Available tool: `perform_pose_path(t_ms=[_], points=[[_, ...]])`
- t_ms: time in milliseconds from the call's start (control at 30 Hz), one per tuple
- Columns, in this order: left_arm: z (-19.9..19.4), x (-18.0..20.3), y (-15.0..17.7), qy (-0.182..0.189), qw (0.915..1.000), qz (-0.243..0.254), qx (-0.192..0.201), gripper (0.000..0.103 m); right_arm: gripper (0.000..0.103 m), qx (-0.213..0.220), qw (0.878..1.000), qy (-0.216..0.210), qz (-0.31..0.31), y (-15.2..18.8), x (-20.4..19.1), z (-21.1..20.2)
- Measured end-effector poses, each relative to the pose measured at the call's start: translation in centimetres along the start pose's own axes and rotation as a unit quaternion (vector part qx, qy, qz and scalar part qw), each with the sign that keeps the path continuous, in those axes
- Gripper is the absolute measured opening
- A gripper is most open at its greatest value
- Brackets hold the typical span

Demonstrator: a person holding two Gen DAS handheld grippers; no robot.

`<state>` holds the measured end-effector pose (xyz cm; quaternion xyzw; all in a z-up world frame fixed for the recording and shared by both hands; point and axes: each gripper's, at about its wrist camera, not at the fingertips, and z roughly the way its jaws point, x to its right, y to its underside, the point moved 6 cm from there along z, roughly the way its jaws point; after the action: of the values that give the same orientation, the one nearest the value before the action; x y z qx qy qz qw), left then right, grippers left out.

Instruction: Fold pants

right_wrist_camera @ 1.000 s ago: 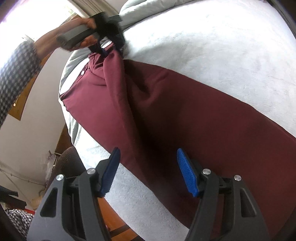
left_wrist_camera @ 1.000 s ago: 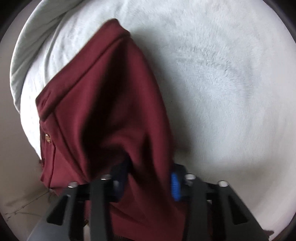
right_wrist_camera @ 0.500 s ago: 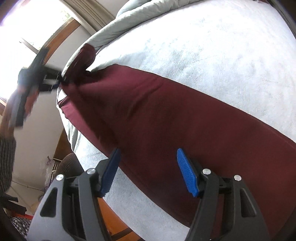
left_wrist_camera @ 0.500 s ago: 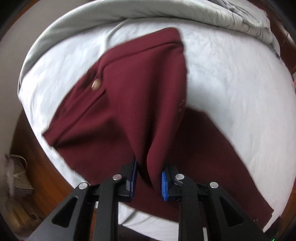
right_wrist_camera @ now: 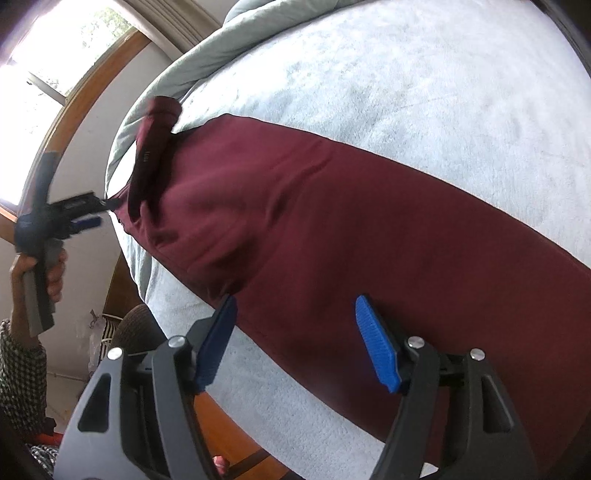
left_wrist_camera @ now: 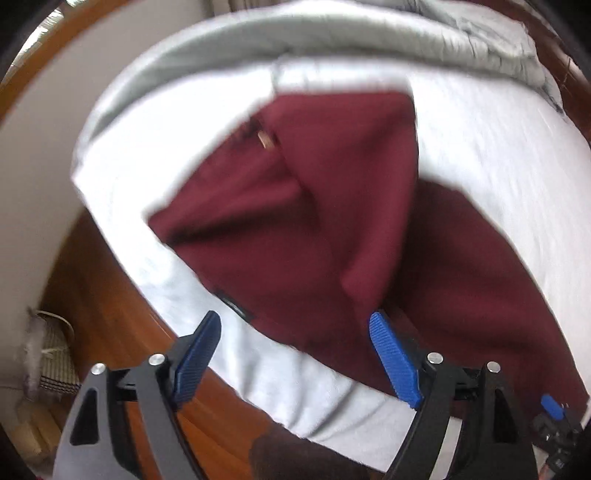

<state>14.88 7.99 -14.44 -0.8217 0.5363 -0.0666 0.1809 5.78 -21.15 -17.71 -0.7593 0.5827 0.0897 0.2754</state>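
Observation:
Maroon pants lie folded lengthwise on a white-covered bed, the waist end with its button towards the bed's corner. They also show in the left wrist view. My left gripper is open and empty, just off the bed's edge by the waist; it also shows in the right wrist view. My right gripper is open, hovering over the near edge of the pant legs, holding nothing.
A grey duvet is bunched along the far side of the bed. The wooden floor and a basket lie beyond the bed's corner. A window is at the left.
My left gripper has opened and let go of the pants' waist fabric, which has dropped onto the bed. It has drawn back off the bed's edge. The right gripper has stayed in place.

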Motion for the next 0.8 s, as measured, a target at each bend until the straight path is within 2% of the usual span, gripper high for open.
perform_pose_path(t_ms=[67, 100, 133, 167, 200, 267, 333, 500, 533, 567, 600, 667, 700, 733, 800], points=[[-1.4, -0.7, -2.1, -0.015, 0.9996, 0.003, 0.023, 0.084, 0.068, -0.003, 1.000, 0.003, -0.003, 0.0, -0.2, 0.3], [-1.4, -0.5, -3.2, -0.049, 0.9983, 0.012, 0.031, 0.084, 0.068, -0.005, 1.000, 0.006, -0.002, 0.0, -0.2, 0.5], [-1.2, -0.9, -2.7, -0.073, 0.9966, 0.021, 0.033, 0.084, 0.068, -0.007, 1.000, 0.007, -0.001, 0.0, -0.3, 0.6], [-0.7, 0.1, -3.9, -0.090, 0.9950, 0.029, 0.033, 0.084, 0.068, -0.007, 1.000, 0.006, 0.000, 0.0, -0.4, 0.7], [-1.2, -1.3, -5.5, -0.106, 0.9934, 0.037, 0.024, 0.084, 0.068, -0.006, 1.000, 0.004, 0.001, 0.1, -0.5, 0.8], [-1.3, -0.3, -6.9, -0.108, 0.9931, 0.045, 0.002, 0.084, 0.069, -0.005, 1.000, 0.000, 0.003, 0.2, -0.6, 0.9], [0.4, 1.3, -8.3, -0.132, 0.9904, 0.042, -0.006, 0.084, 0.069, -0.003, 1.000, -0.004, 0.007, 0.3, -0.5, 1.0], [5.1, 1.8, -9.0, -0.142, 0.9893, -0.006, -0.033, 0.082, 0.070, 0.002, 1.000, -0.023, 0.018, 0.5, -0.1, 1.0], [5.6, 1.6, -9.0, -0.143, 0.9890, -0.011, -0.037, 0.072, 0.070, 0.003, 0.999, -0.026, 0.020, 0.4, 0.0, 1.0], [5.4, 1.6, -8.6, -0.136, 0.9900, -0.014, -0.036, 0.056, 0.070, 0.004, 0.999, -0.032, 0.025, 0.4, 0.2, 0.9], [5.6, 1.3, -8.6, -0.118, 0.9921, -0.023, -0.037, 0.048, 0.070, 0.006, 0.999, -0.037, 0.029, 0.4, 0.3, 0.9], [6.3, 0.4, -8.3, -0.088, 0.9937, -0.055, -0.042, 0.021, 0.070, 0.007, 0.998, -0.044, 0.037, 0.4, 0.5, 0.8], [6.1, -0.5, -8.1, -0.077, 0.9931, -0.079, -0.040, 0.014, 0.071, 0.008, 0.998, -0.049, 0.041, 0.3, 0.6, 0.8], [5.7, -1.4, -7.9, -0.075, 0.9919, -0.095, -0.039, 0.000, 0.071, 0.010, 0.998, -0.051, 0.042, 0.3, 0.7, 0.8], [4.5, -3.8, -7.4, -0.074, 0.9893, -0.123, -0.025, 0.000, 0.071, 0.011, 0.998, -0.052, 0.042, 0.3, 0.8, 0.6]])
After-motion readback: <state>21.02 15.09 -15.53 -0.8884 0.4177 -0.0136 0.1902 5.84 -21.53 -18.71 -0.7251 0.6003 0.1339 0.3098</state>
